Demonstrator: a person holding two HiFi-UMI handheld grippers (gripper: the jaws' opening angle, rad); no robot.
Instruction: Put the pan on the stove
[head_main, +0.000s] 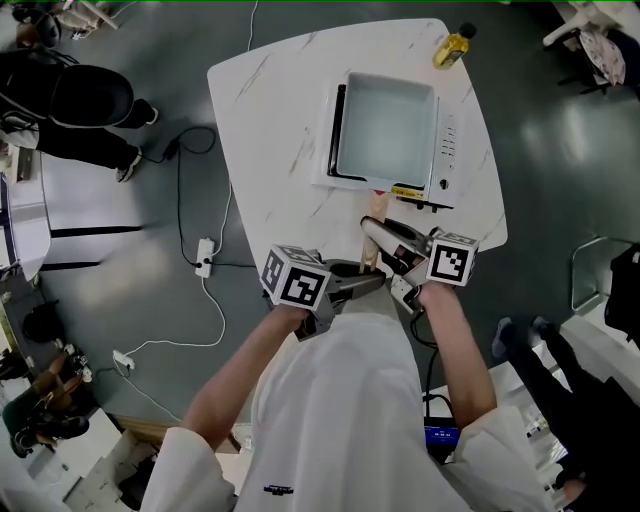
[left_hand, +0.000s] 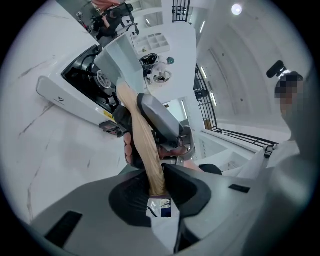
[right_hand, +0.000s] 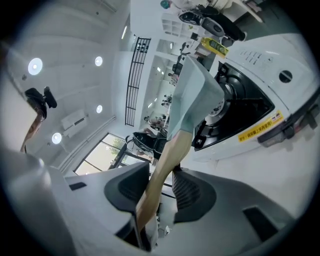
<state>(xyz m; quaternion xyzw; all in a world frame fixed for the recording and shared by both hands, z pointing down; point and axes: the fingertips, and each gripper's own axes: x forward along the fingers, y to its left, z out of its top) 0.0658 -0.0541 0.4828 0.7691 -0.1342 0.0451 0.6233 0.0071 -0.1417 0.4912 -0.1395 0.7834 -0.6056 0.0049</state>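
A square, pale pan (head_main: 385, 130) lies over the white tabletop stove (head_main: 449, 150) on the marble table (head_main: 270, 110); whether it rests on the burner I cannot tell. Its wooden handle (head_main: 372, 212) points toward me. My left gripper (head_main: 362, 280) comes in from the left and is shut on the handle's near end. Just ahead of it, my right gripper (head_main: 378, 240) is shut on the same handle. In the left gripper view the handle (left_hand: 145, 145) runs from my left gripper (left_hand: 159, 187) to the pan (left_hand: 117, 57). In the right gripper view my right gripper (right_hand: 155, 187) clamps the handle (right_hand: 162, 172) below the pan (right_hand: 192, 95).
A yellow bottle (head_main: 452, 47) with a black cap stands at the table's far right edge. The stove's control strip (head_main: 447, 140) faces right. A power strip (head_main: 205, 256) and cables lie on the floor to the left, near a person (head_main: 80, 100).
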